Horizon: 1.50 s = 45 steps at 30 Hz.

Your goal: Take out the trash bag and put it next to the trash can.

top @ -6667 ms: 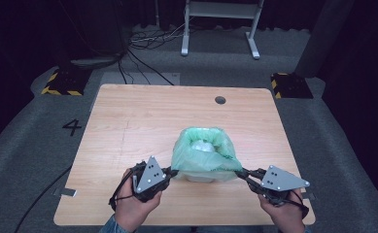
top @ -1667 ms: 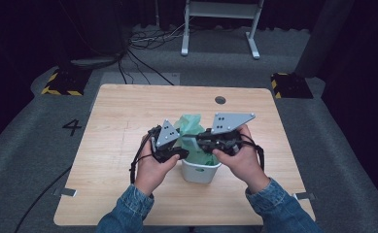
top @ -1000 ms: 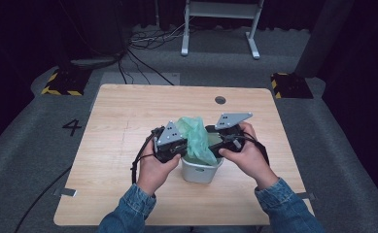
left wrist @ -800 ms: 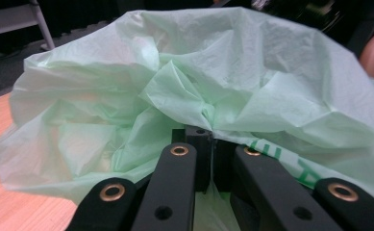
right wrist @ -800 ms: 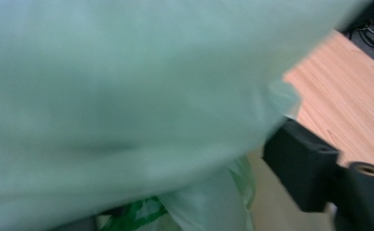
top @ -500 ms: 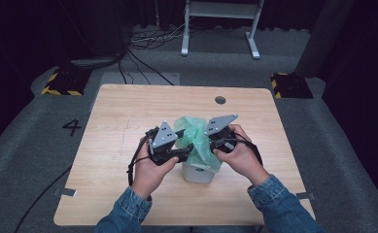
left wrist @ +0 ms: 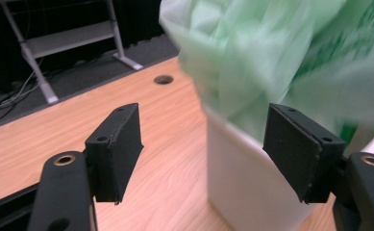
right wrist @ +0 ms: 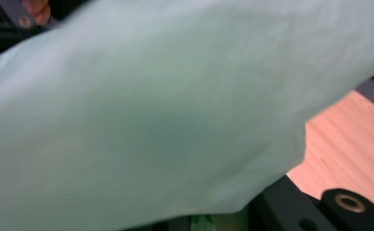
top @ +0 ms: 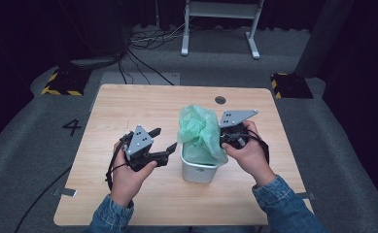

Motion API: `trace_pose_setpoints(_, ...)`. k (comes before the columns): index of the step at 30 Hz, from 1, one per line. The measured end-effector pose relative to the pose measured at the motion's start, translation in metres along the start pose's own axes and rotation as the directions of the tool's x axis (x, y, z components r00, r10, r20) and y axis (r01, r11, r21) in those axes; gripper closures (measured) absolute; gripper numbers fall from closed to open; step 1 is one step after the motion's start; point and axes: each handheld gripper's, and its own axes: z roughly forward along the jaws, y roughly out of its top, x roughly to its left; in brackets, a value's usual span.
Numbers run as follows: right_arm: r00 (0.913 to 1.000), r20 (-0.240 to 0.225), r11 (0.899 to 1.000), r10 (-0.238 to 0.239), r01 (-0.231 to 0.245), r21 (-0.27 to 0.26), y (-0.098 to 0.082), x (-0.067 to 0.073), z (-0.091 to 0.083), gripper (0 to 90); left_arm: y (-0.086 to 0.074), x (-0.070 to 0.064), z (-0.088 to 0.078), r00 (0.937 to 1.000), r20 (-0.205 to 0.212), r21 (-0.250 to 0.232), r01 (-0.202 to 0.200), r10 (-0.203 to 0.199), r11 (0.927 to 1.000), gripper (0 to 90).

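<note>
2 grippers work a green bag (top: 201,132) that stands bunched up out of a white bin (top: 199,168) near the middle of the table (top: 128,104). The left gripper (top: 163,141) has just let go: half a second ago it was up against the bag's left side, and now it sits off to the left of the bin with its jaws spread and nothing between them. Its own view shows both pads (left wrist: 115,149) bare, the bag and bin (left wrist: 252,183) just ahead and to the right. The right gripper (top: 224,141) is clamped on the bag's right side, by all signs pinching the film, though its tips are buried in the plastic; in its view the bag (right wrist: 151,115) drapes right across the lens.

So the bag's gathered top now hangs from 1 grip alone. Likely the left is freed to re-grip elsewhere on the film, and the bunch may slump meanwhile.
</note>
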Motion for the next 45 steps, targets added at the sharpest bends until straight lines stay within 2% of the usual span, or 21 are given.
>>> trace_pose_setpoints(2,1.0000,0.005,0.999,-0.001,0.001,-0.034,0.002,0.001,-0.003,85.1,-0.005,0.002,-0.005,0.9999,-0.011,-0.003,0.002,-0.002,1.0000,28.5)
trace_pose_setpoints(3,1.0000,0.005,0.999,-0.001,0.001,-0.034,0.002,0.001,-0.003,85.1,-0.007,0.004,-0.008,0.9998,-0.022,0.001,0.000,0.000,1.0000,28.5)
trace_pose_setpoints(5,0.9999,0.009,0.997,0.005,-0.004,-0.072,0.005,0.002,-0.007,85.0,-0.012,0.006,-0.012,0.9990,-0.044,0.016,-0.008,0.008,0.9998,27.5)
trace_pose_setpoints(6,0.9998,0.014,0.994,0.011,-0.010,-0.106,0.007,0.003,-0.010,85.1,-0.016,0.008,-0.016,0.9983,-0.056,0.034,-0.013,0.015,0.9993,27.2)
trace_pose_setpoints(7,0.9998,0.014,0.994,0.011,-0.010,-0.106,0.007,0.003,-0.010,85.1,-0.016,0.008,-0.016,0.9983,-0.056,0.034,-0.013,0.015,0.9993,26.7)
trace_pose_setpoints(10,0.9994,0.026,0.986,0.024,-0.020,-0.166,0.013,0.005,-0.018,85.2,-0.023,0.008,-0.020,0.9970,-0.075,0.037,-0.016,0.019,0.9992,26.3)
trace_pose_setpoints(11,0.9994,0.026,0.986,0.024,-0.020,-0.166,0.013,0.005,-0.018,85.2,-0.026,0.009,-0.021,0.9970,-0.075,0.040,-0.014,0.017,0.9991,26.3)
trace_pose_setpoints(14,0.9989,0.039,0.977,0.027,-0.018,-0.212,0.017,0.007,-0.024,85.2,-0.035,0.011,-0.023,0.9953,-0.097,0.049,0.001,0.004,0.9988,26.1)
trace_pose_setpoints(20,0.9979,0.057,0.960,0.031,-0.014,-0.281,0.027,0.010,-0.037,85.1,-0.044,0.020,-0.027,0.9933,-0.110,0.061,0.042,-0.035,0.9972,26.2)
trace_pose_setpoints(26,0.9973,0.067,0.951,0.031,-0.009,-0.308,0.034,0.011,-0.042,84.7,-0.046,0.022,-0.032,0.9922,-0.118,0.069,0.050,-0.042,0.9964,25.8)
trace_pose_setpoints(31,0.9961,0.083,0.948,0.029,-0.001,-0.320,0.036,0.010,-0.050,84.6,-0.048,0.023,-0.034,0.9920,-0.126,0.097,0.026,-0.013,0.9950,25.4)
trace_pose_setpoints(34,0.9942,0.102,0.944,0.034,0.001,-0.329,0.036,0.008,-0.059,84.6,-0.051,0.025,-0.036,0.9912,-0.132,0.108,0.028,-0.014,0.9937,24.9)
trace_pose_setpoints(38,0.9902,0.132,0.940,0.047,0.001,-0.341,0.033,0.003,-0.071,84.3,-0.055,0.027,-0.037,0.9905,-0.135,0.125,0.041,-0.024,0.9913,24.8)
trace_pose_setpoints(39,0.9870,0.151,0.940,0.053,0.002,-0.342,0.032,0.000,-0.077,84.1,-0.057,0.027,-0.037,0.9901,-0.138,0.126,0.044,-0.027,0.9910,24.7)
trace_pose_setpoints(43,0.9828,0.175,0.940,0.060,0.003,-0.341,0.029,-0.004,-0.088,84.0,-0.060,0.031,-0.040,0.9880,-0.151,0.130,0.053,-0.033,0.9901,24.6)
trace_pose_setpoints(45,0.9774,0.201,0.941,0.066,0.006,-0.337,0.025,-0.009,-0.098,83.8,-0.061,0.032,-0.042,0.9870,-0.156,0.132,0.058,-0.037,0.9896,24.6)
